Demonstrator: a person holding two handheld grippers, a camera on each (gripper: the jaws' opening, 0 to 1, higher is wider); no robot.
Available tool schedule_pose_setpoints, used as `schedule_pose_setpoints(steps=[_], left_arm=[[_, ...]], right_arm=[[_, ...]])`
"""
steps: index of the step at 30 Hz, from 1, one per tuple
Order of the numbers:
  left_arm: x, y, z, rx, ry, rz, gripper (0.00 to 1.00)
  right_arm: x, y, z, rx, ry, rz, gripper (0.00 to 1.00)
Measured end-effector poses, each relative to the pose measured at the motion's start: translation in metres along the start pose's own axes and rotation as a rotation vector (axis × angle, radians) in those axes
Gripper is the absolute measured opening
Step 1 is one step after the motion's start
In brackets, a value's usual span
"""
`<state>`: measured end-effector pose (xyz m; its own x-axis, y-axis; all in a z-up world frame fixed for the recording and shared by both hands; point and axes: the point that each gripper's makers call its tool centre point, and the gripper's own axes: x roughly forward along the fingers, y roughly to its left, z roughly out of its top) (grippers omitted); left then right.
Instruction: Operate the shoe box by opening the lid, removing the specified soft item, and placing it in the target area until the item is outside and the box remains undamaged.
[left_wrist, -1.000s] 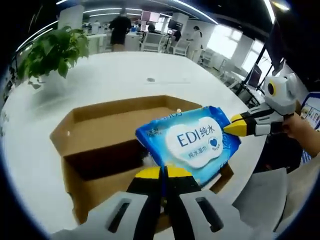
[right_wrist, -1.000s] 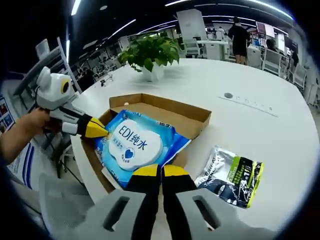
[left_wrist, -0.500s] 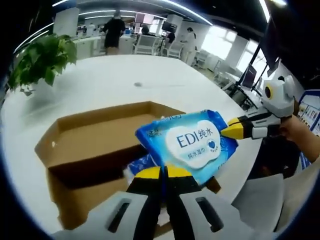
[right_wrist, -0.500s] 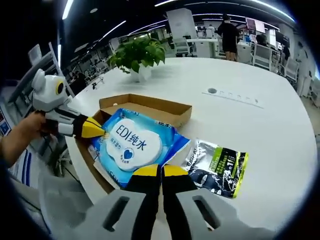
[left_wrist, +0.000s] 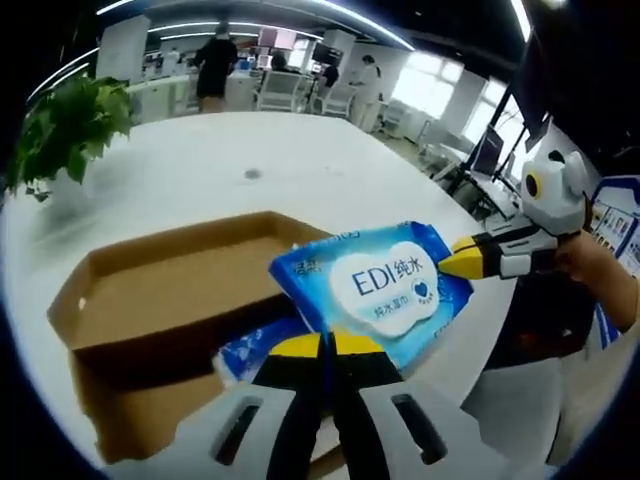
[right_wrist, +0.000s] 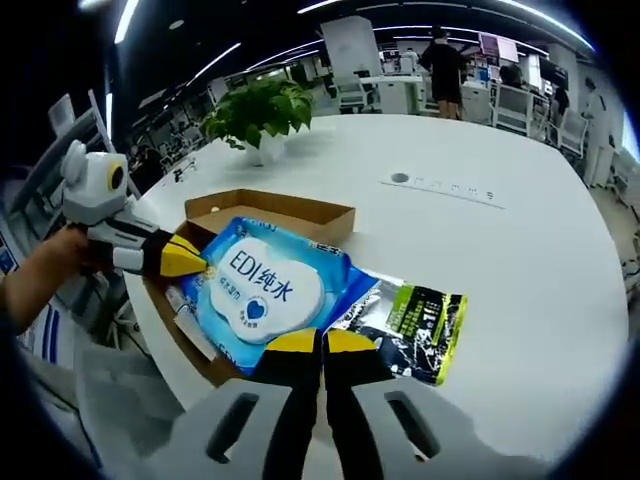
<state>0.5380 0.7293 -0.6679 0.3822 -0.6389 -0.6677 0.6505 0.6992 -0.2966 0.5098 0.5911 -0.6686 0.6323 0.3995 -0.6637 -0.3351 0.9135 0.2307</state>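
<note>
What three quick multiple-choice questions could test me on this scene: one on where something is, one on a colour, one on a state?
1. Where does the dark packet with the green stripe lie?
A. inside the box
B. on the white table beside the box
C. in the plant pot

2. What colour is the wipes pack?
A. blue and white
B. red
C. black

3. How is the wipes pack held?
A. lying loose in the box
B. pinched by one claw
C. pinched by both claws

Answers:
1 B: the dark packet rests on the table next to the box.
2 A: the wipes pack is blue with a white label.
3 C: the left claw and right claw each grip an edge of it above the box.
</note>
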Motion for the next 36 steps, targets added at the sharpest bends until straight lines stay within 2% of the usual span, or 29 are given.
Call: schedule_pose_setpoints(steps=[6,29,36], left_arm=[[0.009,-0.013,0.003,0.013,-0.004,-0.011,0.0],[0.04,-0.06,0.013,0.092,-0.001,-0.082,0.0],[0.051,-0.066,0.017,0.111,0.004,-0.093,0.0]], right_arm=[[-0.007,-0.012,-0.004,-0.013,0.007,-0.02,0.0],[-0.031,-0.059,-0.02,0.031,0.01,-0.091,0.0],[-0.032,-0.072,-0.024,0.049,0.014,-0.11,0.0]])
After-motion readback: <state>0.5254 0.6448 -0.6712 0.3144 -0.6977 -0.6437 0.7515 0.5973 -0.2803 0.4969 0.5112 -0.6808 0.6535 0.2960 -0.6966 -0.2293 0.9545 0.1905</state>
